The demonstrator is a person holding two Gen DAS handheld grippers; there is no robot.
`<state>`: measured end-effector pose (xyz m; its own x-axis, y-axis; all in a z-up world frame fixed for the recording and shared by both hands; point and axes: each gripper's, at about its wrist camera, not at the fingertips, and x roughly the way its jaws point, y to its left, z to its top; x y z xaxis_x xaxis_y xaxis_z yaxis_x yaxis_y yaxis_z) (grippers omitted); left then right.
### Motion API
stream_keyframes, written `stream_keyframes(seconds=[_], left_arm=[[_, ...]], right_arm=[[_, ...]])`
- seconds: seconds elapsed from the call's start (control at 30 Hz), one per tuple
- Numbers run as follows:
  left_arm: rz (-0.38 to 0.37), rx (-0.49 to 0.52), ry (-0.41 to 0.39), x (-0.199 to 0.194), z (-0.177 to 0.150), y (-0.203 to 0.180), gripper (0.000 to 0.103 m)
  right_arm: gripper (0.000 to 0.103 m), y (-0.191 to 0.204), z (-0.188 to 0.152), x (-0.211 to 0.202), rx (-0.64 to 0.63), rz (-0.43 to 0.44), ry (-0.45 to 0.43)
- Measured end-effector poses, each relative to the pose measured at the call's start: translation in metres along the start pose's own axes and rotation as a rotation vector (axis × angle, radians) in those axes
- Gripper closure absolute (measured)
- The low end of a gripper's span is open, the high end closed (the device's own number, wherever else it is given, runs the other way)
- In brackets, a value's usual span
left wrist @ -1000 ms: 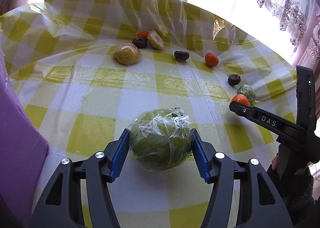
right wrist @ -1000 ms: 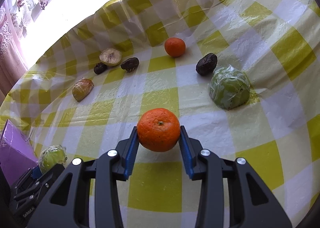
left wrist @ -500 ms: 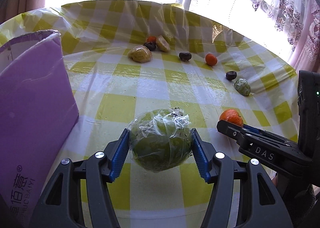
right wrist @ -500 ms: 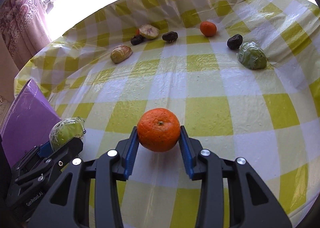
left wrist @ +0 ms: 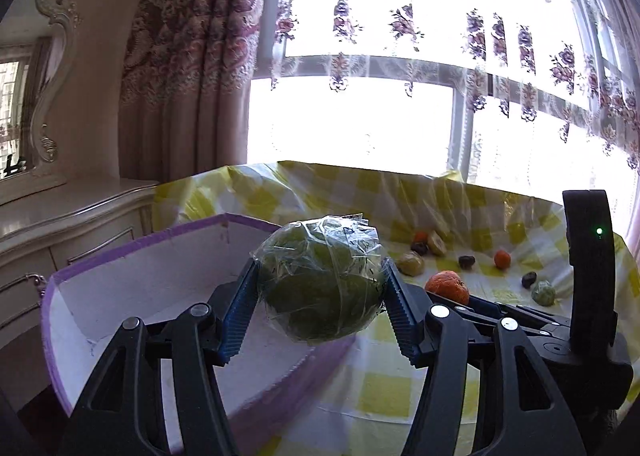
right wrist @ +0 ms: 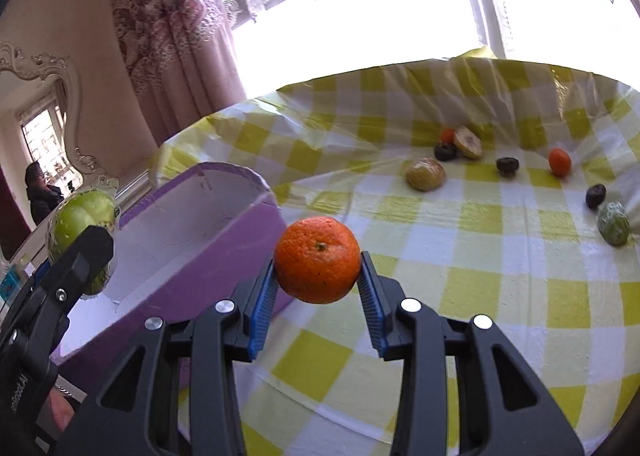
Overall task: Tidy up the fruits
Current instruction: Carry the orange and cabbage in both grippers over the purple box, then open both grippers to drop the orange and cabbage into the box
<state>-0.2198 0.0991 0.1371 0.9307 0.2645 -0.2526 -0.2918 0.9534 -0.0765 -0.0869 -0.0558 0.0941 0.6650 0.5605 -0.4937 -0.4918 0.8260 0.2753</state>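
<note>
My left gripper (left wrist: pixel 320 292) is shut on a plastic-wrapped green fruit (left wrist: pixel 320 280) and holds it in the air above the open purple box (left wrist: pixel 132 296). My right gripper (right wrist: pixel 318 276) is shut on an orange (right wrist: pixel 317 259), held above the table beside the purple box (right wrist: pixel 208 252). The orange also shows in the left wrist view (left wrist: pixel 447 286), and the green fruit in the right wrist view (right wrist: pixel 82 224). Several fruits lie at the table's far side: a yellow wrapped fruit (right wrist: pixel 425 174), a small orange (right wrist: pixel 559 162), dark fruits (right wrist: pixel 507 165) and a small green wrapped fruit (right wrist: pixel 613 223).
The yellow-checked tablecloth (right wrist: pixel 480 256) covers the table, with a raised plastic fold at the back. A white dresser (left wrist: pixel 60 224) and a mirror stand to the left. Curtains and a bright window are behind.
Both grippers have lifted and swung left with their fruits. The green fruit now hangs over the purple box, and the orange sits next to the box's rim.
</note>
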Motion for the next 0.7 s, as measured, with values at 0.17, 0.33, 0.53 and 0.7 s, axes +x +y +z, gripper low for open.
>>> stream_keyframes(seconds=[0.17,0.33,0.53,0.7], left_arm=[[0.147,-0.119,0.057,-0.002,0.011,0.057,0.045],[0.229,-0.174,0.132,0.003,0.005,0.093,0.046],[0.251,-0.19,0.175,0.004,-0.005,0.107,0.045],[0.259,-0.206,0.204,0.009,-0.012,0.114,0.045]], right_arm=[[0.063,0.077,0.021,0.008,-0.152,0.087,-0.046],[0.063,0.133,0.027,0.027,-0.28,0.101,-0.022],[0.063,0.152,0.018,0.055,-0.326,0.091,0.059],[0.063,0.156,0.01,0.065,-0.341,0.082,0.102]])
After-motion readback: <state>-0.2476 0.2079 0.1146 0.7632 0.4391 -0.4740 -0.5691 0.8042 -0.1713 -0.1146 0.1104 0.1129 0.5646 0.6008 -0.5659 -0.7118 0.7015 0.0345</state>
